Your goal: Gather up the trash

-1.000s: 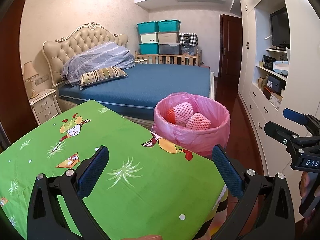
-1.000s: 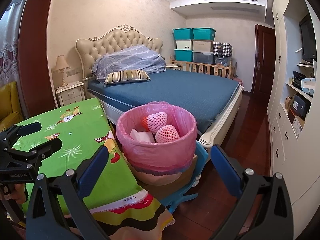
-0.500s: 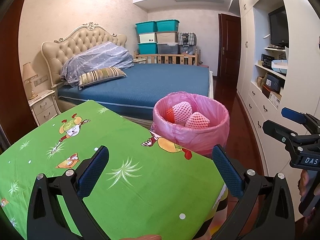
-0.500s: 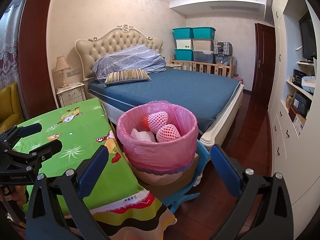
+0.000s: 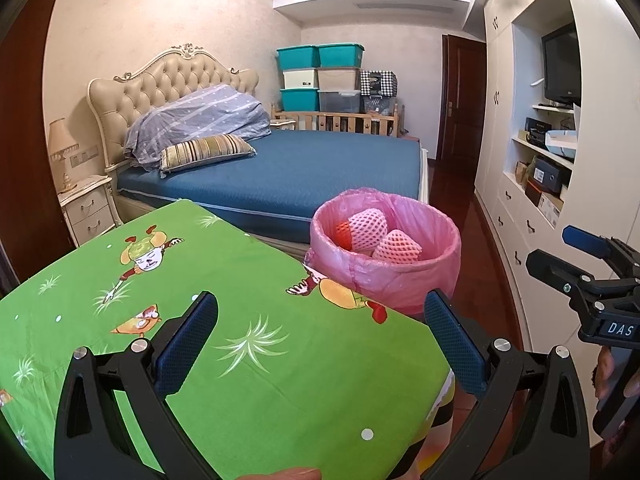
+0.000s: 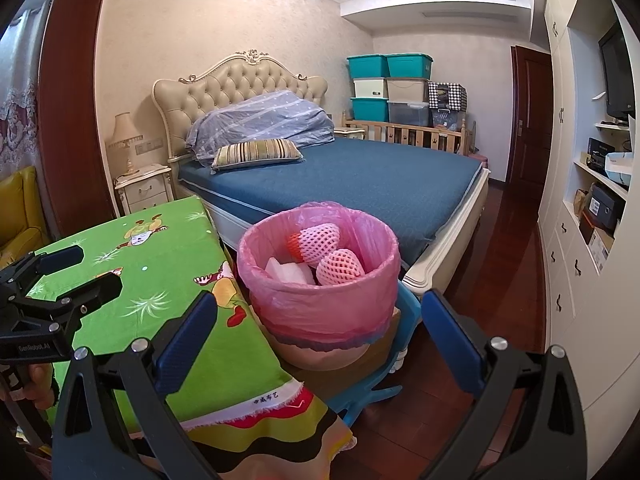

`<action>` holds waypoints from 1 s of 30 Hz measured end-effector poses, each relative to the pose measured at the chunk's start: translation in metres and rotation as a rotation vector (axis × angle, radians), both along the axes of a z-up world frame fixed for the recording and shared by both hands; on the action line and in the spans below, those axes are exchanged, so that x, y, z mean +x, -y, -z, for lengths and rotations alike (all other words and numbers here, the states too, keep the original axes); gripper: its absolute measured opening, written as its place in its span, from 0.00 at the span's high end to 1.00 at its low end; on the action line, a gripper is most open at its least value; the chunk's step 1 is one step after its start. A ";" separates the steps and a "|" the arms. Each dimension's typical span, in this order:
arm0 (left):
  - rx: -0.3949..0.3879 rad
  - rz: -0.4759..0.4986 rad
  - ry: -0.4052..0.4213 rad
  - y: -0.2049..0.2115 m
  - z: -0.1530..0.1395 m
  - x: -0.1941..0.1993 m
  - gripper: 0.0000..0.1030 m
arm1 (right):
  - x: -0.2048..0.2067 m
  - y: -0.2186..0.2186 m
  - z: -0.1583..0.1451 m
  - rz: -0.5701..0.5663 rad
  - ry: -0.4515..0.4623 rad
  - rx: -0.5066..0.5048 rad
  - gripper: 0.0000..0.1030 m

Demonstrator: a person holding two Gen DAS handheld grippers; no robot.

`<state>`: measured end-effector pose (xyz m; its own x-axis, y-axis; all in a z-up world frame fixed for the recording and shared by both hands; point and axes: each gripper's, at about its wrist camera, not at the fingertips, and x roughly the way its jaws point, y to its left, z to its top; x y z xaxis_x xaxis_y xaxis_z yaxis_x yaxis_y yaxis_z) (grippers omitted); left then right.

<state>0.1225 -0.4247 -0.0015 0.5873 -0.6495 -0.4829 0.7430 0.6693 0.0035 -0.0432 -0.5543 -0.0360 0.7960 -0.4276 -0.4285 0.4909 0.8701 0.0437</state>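
Observation:
A bin lined with a pink bag (image 5: 386, 268) (image 6: 320, 292) stands just past the far right corner of the table with the green cartoon cloth (image 5: 208, 344) (image 6: 160, 304). Inside it lie pink foam fruit nets (image 5: 398, 246) (image 6: 340, 266), one with an orange piece (image 6: 295, 245), and white scraps (image 6: 286, 270). My left gripper (image 5: 320, 340) is open over the green cloth, with nothing between its fingers. My right gripper (image 6: 318, 340) is open in front of the bin, also holding nothing. Each view shows the other gripper at its edge, the right gripper (image 5: 576, 258) and the left gripper (image 6: 80, 274).
A bed with a blue cover (image 5: 288, 176) stands behind the table and bin. White cabinets with shelves (image 5: 532, 184) line the right wall, with dark wood floor (image 6: 512, 280) between. A blue plastic stool (image 6: 404, 320) holds the bin up. A nightstand (image 5: 86, 208) stands at left.
Hardly anything has moved; both views have shifted slightly, and both grippers stay open and empty.

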 end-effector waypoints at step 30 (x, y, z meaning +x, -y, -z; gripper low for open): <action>-0.128 -0.051 0.038 -0.028 -0.018 -0.005 0.06 | 0.005 -0.014 -0.011 -0.024 0.023 -0.005 0.04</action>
<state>0.1176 -0.3970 0.0164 0.6377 -0.6731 -0.3744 0.7088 0.7031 -0.0569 -0.0387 -0.5406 -0.0250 0.8157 -0.4103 -0.4079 0.4687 0.8819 0.0503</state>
